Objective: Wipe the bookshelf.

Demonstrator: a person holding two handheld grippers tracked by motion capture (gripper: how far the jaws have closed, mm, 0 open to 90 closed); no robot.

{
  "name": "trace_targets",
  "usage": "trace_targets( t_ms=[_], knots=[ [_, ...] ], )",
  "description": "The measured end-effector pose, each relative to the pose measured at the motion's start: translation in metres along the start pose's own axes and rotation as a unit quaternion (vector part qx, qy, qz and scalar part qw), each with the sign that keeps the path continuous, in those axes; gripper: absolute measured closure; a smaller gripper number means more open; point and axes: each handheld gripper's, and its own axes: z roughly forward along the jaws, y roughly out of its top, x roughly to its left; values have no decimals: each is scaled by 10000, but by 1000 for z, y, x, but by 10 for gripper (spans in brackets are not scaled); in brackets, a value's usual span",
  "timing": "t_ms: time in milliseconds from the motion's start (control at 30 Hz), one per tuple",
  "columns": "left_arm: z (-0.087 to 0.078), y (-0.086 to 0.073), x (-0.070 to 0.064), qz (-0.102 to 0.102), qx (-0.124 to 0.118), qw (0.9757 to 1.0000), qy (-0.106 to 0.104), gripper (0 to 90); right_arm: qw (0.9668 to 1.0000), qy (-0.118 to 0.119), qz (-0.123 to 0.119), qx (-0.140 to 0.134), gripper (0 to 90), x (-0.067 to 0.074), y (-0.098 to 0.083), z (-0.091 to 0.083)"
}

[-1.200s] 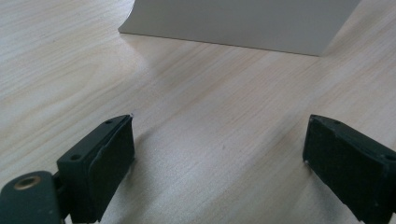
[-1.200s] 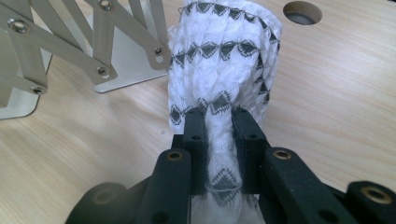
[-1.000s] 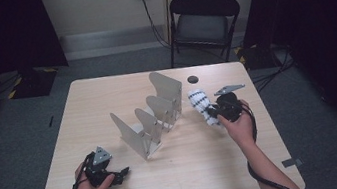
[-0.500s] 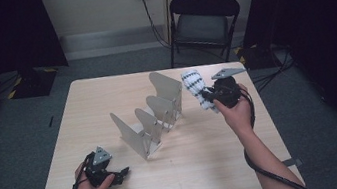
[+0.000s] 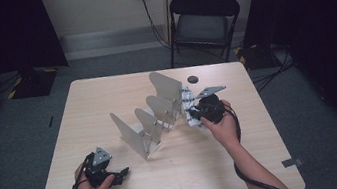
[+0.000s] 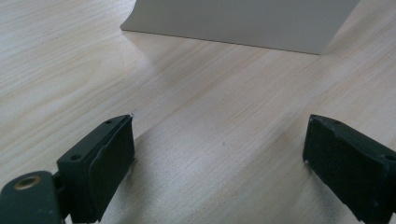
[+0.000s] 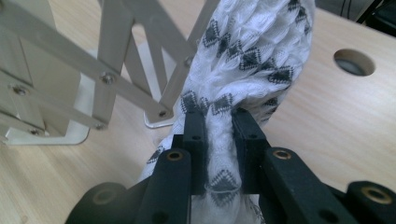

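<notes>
A grey metal folding rack (image 5: 152, 119) with several upright dividers stands across the middle of the table. My right gripper (image 5: 198, 112) is shut on a rolled white cloth with black diamonds (image 5: 188, 104), held close against the rack's tallest far-right divider. In the right gripper view the pads (image 7: 195, 128) pinch the cloth (image 7: 252, 56) next to the rack's scissor bars (image 7: 107, 79). My left gripper (image 5: 118, 175) lies low at the table's front left, open, with nothing between its jaws (image 6: 219, 158); a rack plate (image 6: 243, 21) stands ahead of it.
A round cable hole (image 5: 193, 79) sits in the wooden table (image 5: 106, 98) behind the rack. A black folding chair (image 5: 203, 18) stands beyond the far edge. Cables trail on the floor at right.
My right gripper carried the cloth toward the far edge, then back nearer and a little left, closer to the rack's end divider. The left gripper has kept still.
</notes>
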Motion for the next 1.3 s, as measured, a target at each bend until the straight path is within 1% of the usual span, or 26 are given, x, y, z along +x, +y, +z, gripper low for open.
trace_targets(
  t_ms=[167, 200, 300, 400, 433, 533, 600, 633, 667, 700, 733, 767, 800, 833, 933, 1000, 1067, 1167, 1200, 1300],
  knots=[
    [0, 0, 0, -3, 0, 10000, -1, 89, 10000, 28, 31, 3, 784, 2, -7, 5],
    [0, 0, 0, -8, -5, 10000, 0, 90, 10000, 7, 72, -4, 783, 2, -9, 5],
    [0, 0, 0, -6, -3, 10000, -1, 89, 10000, -16, 92, -7, 783, -1, -9, 3],
    [0, 0, 0, -7, -3, 10000, 0, 89, 9999, -115, 81, 9, 782, -6, -5, -6],
    [0, 0, 0, -7, -3, 10000, 0, 89, 9999, -115, 81, 9, 782, -6, -5, -6],
    [0, 0, 0, -2, -2, 10000, 0, 89, 9997, -228, 83, -20, 782, -12, 0, -17],
    [0, 0, 0, -6, -3, 10000, 0, 90, 9995, -304, 70, -92, 782, -17, 6, -28],
    [0, 0, 0, -6, -3, 10000, 0, 89, 9995, -304, 70, -92, 782, -17, 6, -28],
    [0, 0, 0, -22, -14, 10000, -1, 89, 9994, -315, 64, -119, 782, -18, 8, -32],
    [0, 0, 0, -22, -14, 10000, -1, 90, 9993, -346, 25, -146, 783, -19, 11, -36],
    [0, 0, 0, -6, -2, 10000, 0, 90, 9990, -370, -6, -235, 783, -20, 19, -44],
    [0, 0, 0, -6, -2, 10000, 0, 90, 9988, -390, -18, -279, 783, -20, 23, -48],
    [0, 0, 0, -7, -4, 10000, 1, 90, 9988, -390, -18, -279, 783, -20, 23, -48],
    [0, 0, 0, -8, -2, 10000, -1, 89, 9985, -402, -92, -364, 782, -19, 31, -56],
    [0, 0, 0, -5, -1, 10000, 0, 89, 9980, -395, -254, -414, 782, -15, 39, -62],
    [0, 0, 0, -2, 0, 10000, -1, 89, 9981, -372, -337, -371, 782, -11, 39, -62],
    [0, 0, 0, -9, -5, 10000, 1, 89, 9981, -366, -367, -341, 782, -9, 37, -61],
    [0, 0, 0, -3, -3, 10000, 2, 89, 9985, -296, -395, -222, 782, -6, 29, -52],
    [0, 0, 0, -3, -2, 10000, 3, 89, 9987, -291, -408, -135, 782, -5, 20, -44],
    [0, 0, 0, -6, 0, 10000, 2, 89, 9989, -267, -371, -69, 782, -5, 15, -39]
  ],
)
